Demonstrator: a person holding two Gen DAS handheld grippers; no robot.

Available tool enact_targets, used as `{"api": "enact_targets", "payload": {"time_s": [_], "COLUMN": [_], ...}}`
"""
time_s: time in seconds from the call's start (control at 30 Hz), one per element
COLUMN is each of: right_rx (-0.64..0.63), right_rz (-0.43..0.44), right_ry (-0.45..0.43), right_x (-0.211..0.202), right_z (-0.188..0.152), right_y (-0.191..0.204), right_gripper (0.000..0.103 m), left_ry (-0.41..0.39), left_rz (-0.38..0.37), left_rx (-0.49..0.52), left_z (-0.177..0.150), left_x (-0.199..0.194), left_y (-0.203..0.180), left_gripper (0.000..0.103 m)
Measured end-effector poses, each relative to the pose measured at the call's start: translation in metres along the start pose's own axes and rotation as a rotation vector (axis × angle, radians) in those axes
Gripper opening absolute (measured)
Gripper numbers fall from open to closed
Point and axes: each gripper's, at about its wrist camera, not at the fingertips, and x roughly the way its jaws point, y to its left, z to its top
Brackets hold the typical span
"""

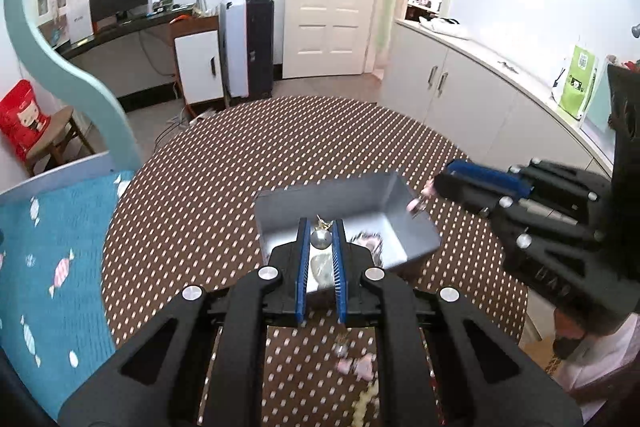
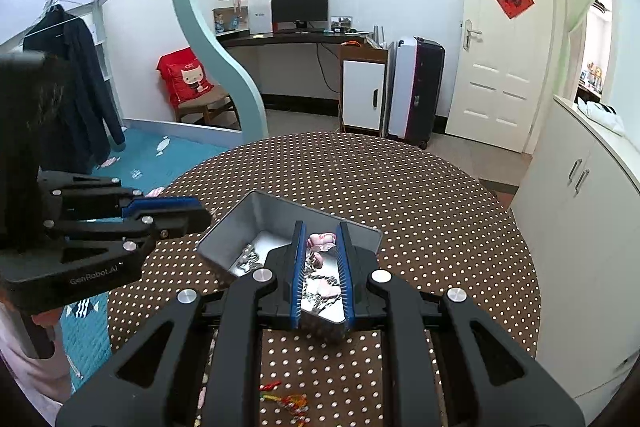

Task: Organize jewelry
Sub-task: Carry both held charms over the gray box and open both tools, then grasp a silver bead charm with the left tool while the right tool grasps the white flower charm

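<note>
A grey metal tray (image 1: 340,197) sits on the round table with the brown dotted cloth (image 1: 224,179). My left gripper (image 1: 321,223) hangs over the tray's near side, shut on a silver ball earring (image 1: 321,238) with a gold hook. My right gripper (image 2: 322,227) is above the tray (image 2: 272,213), shut on a pink bow piece (image 2: 320,239). In the left wrist view the right gripper (image 1: 438,185) comes in from the right with the pink piece (image 1: 420,201) dangling over the tray's rim. Chains (image 2: 250,261) and pink pieces (image 2: 328,289) lie inside the tray.
Loose pink pieces (image 1: 356,363) and a pale bead strand (image 1: 364,407) lie on the cloth under my left gripper. A red and yellow strand (image 2: 288,399) lies near the front edge. White cabinets (image 1: 460,87) stand to the right, a blue bed (image 1: 52,267) to the left.
</note>
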Motion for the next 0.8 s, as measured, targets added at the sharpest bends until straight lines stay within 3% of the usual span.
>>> {"api": "enact_targets", "payload": {"time_s": [0.03, 0.07, 0.1, 0.13, 0.47, 0.8], "right_rx": [0.012, 0.040, 0.076, 0.096, 0.088, 0.059], "right_rz": [-0.003, -0.005, 0.001, -0.002, -0.003, 0.028], "right_ry": [-0.001, 0.002, 0.016, 0.021, 0.029, 0.031], "right_x": [0.002, 0.005, 0.007, 0.009, 0.001, -0.013], "right_z": [0.000, 0.000, -0.001, -0.001, -0.007, -0.031], "right_y": [-0.002, -0.006, -0.012, -0.015, -0.011, 0.007], "right_gripper": [0.014, 0.021, 0.040, 0.047, 0.048, 0.048], "left_ry": [0.002, 0.009, 0.015, 0.023, 0.051, 0.052], "left_rz": [0.004, 0.006, 0.010, 0.014, 0.038, 0.065], "left_rx": [-0.008, -0.013, -0.016, -0.018, -0.034, -0.045], "left_z": [0.003, 0.006, 0.008, 0.009, 0.001, -0.036], "left_x": [0.004, 0.009, 0.012, 0.017, 0.021, 0.001], "left_y": [0.000, 0.001, -0.001, -0.001, 0.005, 0.001], "left_gripper": [0.012, 0.019, 0.024, 0.028, 0.028, 0.029]}}
